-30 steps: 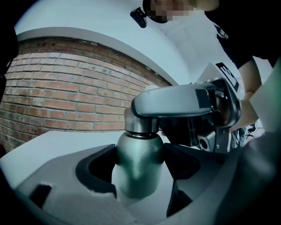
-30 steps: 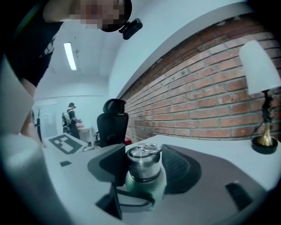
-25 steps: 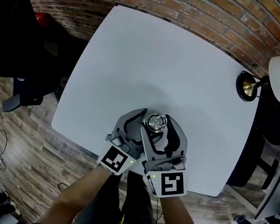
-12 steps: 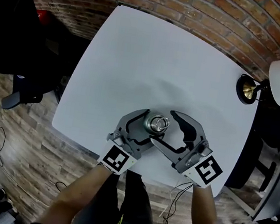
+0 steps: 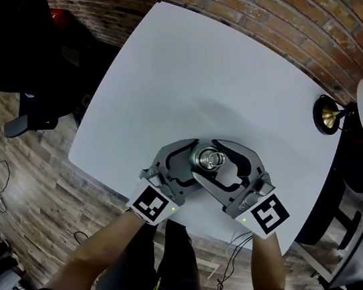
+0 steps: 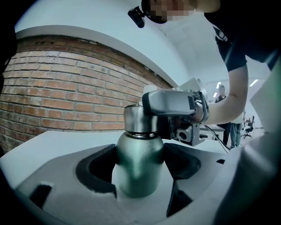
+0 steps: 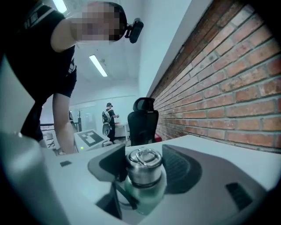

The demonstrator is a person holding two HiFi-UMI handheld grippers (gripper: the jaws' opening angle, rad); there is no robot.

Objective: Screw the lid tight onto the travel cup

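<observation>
surface (image 5: 198, 76): travel cup (image 6: 138, 165) upright near its front edge | left tongs (image 6: 139, 169): clamped on the cup body | right tongs (image 7: 145, 169): swung back from the right, jaws just closed on lid (image 6: 139, 119) | meaning: fresh grip, another tightening twist probably next

Table top (image 5: 198, 76) free past the cup (image 6: 139, 162) — lamp (image 5: 330, 116) blocks far-rt corner.
</observation>
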